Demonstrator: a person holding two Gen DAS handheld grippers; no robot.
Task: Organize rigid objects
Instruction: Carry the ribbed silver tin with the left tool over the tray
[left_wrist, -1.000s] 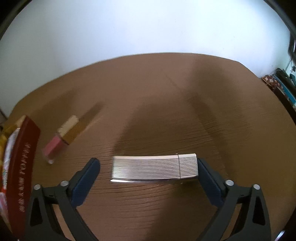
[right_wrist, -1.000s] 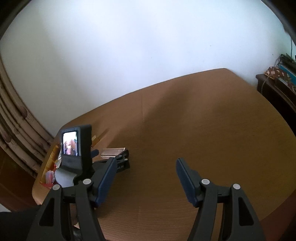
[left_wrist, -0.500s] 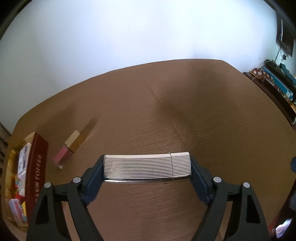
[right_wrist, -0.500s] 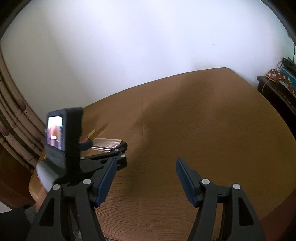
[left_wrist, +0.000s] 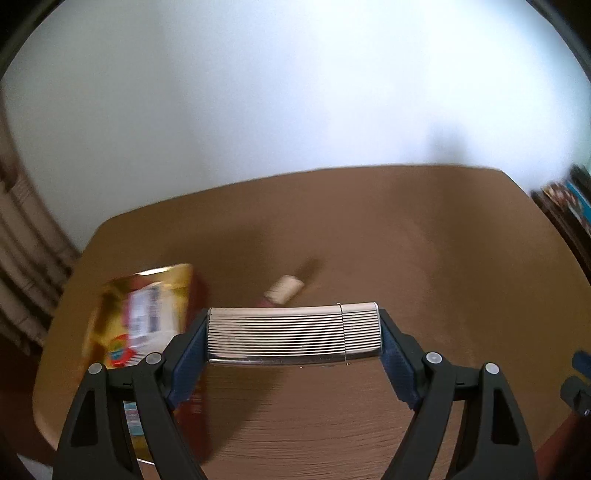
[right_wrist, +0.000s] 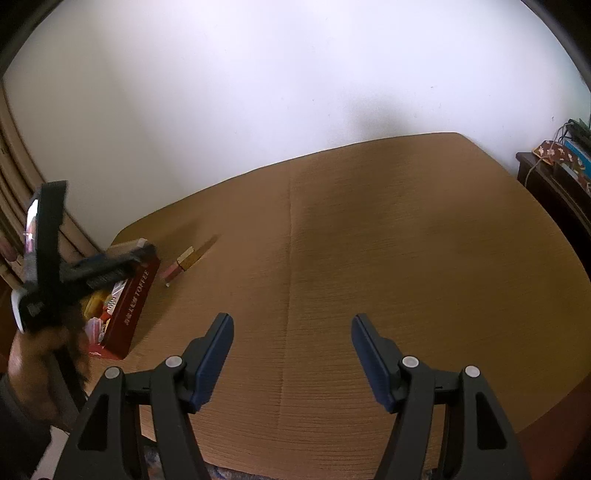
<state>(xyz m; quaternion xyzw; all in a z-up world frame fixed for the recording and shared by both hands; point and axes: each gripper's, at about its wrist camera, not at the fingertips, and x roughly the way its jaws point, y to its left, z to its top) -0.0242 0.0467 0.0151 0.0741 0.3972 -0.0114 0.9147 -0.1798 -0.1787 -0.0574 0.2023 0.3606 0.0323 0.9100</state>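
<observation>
Since the earlier frame, your left gripper (left_wrist: 294, 338) has lifted the ribbed silver case (left_wrist: 293, 334) off the table (left_wrist: 406, 240) and swung it left; it is clamped endwise between the pads, above the red toffee tin (right_wrist: 135, 299). Your right gripper (right_wrist: 291, 354) hangs near, jaws apart and empty. Farther out, the pink-and-gold lipstick (right_wrist: 181, 264) lies beside the tin. Judged: a drop into the tin comes next.
</observation>
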